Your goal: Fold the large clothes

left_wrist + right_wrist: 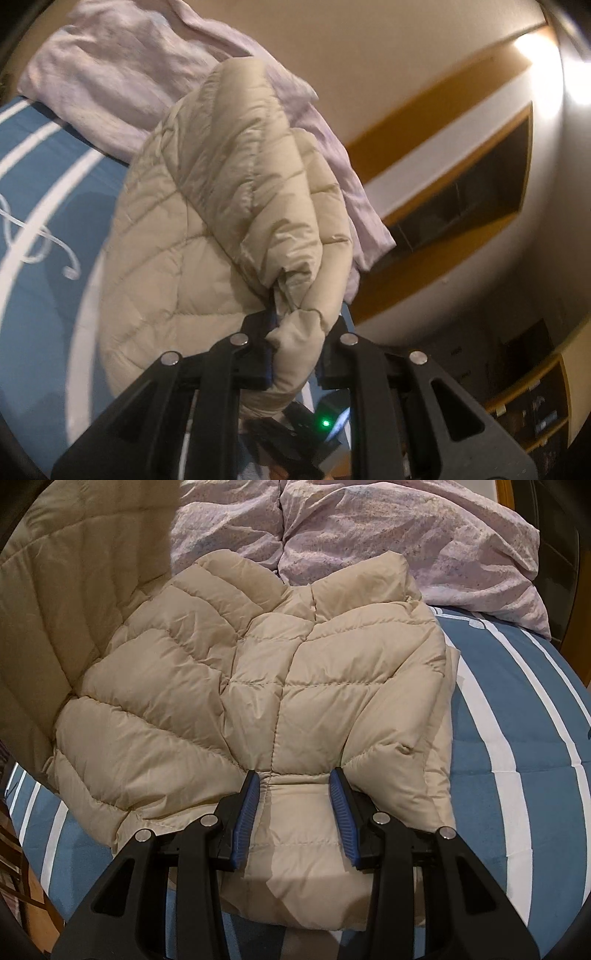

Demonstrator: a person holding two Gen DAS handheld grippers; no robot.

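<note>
Pinched between the left gripper's (295, 343) black fingers, a bunched fold of the beige puffer jacket (221, 206) hangs above the blue striped bedspread (48, 166). From the right wrist, the right gripper (297, 812) stands spread, its blue pads (246, 819) straddling the jacket's near edge on the bedspread, below the lilac pillows (406, 542).

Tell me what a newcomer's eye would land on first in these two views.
First, the beige puffer jacket, spread quilted across the blue striped bedspread, with the right gripper open and pressing a fold near its edge. Next, the left gripper shut on a bunched part of the jacket, lifting it. Behind lie crumpled lilac pillows.
</note>
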